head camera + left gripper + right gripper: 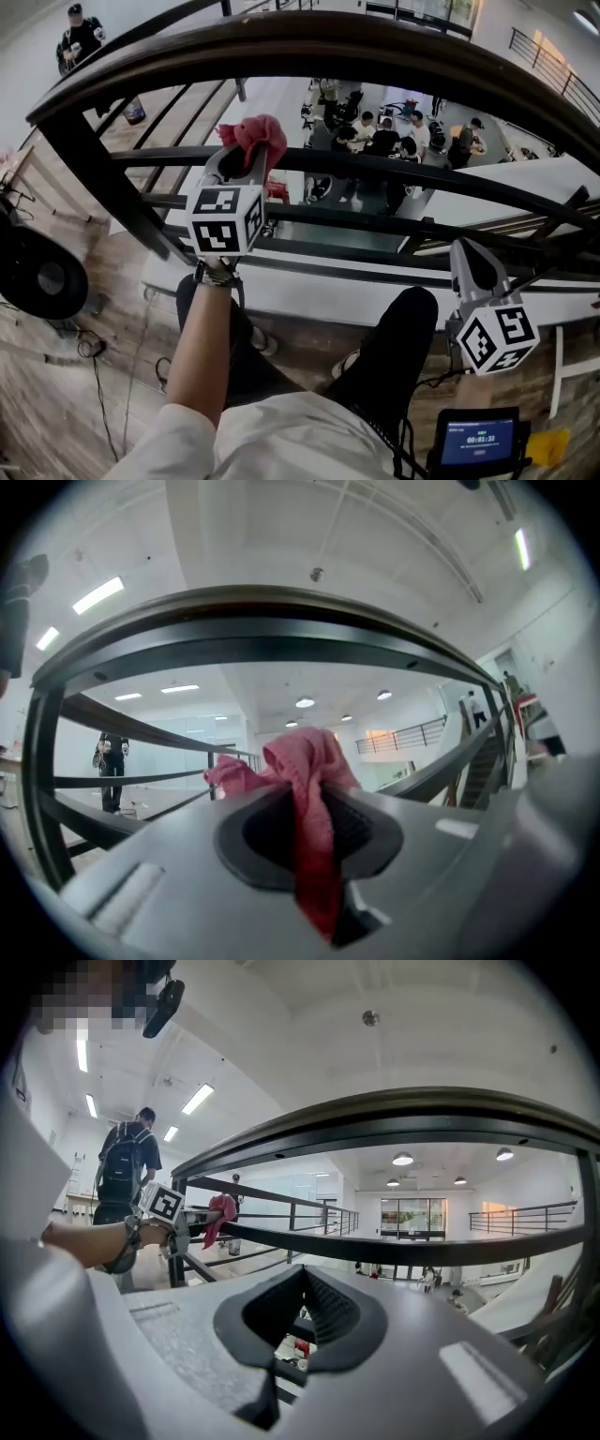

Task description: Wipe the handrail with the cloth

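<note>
The dark curved handrail (375,52) arches across the top of the head view, with thinner bars (394,169) below it. My left gripper (246,155) is shut on a bunched pink cloth (255,134), held up below the top rail and level with the first thinner bar. In the left gripper view the cloth (300,761) sticks out of the closed jaws, under the handrail (281,621). My right gripper (473,258) is low at the right, shut with nothing in it, away from the rail. The right gripper view shows the cloth (220,1213) far to the left.
Beyond the bars is a drop to a lower floor where several people (384,141) sit. A person in black (80,37) stands far upper left. A round black object (37,272) sits on the wooden floor at left. A small blue screen (478,441) hangs at lower right.
</note>
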The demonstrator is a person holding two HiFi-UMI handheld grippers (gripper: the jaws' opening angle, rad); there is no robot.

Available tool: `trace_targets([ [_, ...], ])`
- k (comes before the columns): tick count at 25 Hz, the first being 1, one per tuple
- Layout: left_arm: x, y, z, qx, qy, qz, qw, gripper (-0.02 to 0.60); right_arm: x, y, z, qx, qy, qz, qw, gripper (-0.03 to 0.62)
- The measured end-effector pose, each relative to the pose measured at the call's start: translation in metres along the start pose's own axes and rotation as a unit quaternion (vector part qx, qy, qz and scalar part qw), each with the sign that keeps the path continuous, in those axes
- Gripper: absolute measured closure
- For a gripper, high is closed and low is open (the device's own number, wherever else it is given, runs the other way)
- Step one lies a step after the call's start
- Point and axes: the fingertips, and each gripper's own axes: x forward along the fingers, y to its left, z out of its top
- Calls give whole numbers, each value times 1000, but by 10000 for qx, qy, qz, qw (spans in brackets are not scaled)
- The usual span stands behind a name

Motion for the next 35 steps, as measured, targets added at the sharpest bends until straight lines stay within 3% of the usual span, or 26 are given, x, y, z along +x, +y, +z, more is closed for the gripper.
trace_targets([
  [5,4,-6,-9,-34,186,-135,9997,512,-5,4,9,-12,-196,-13,9998,591],
  [10,5,-11,-7,-28,30,-34,10000,512,-3,-1,13,-108,-232,-108,9996,591],
  [26,21,-85,6,64,88,-611,9981,512,-6,-13,23,-48,-289,-280,9992,591],
  [35,29,-118,12,34,197,-654,9977,512,-7,-21,23,15,-296,-355,9989,591],
])
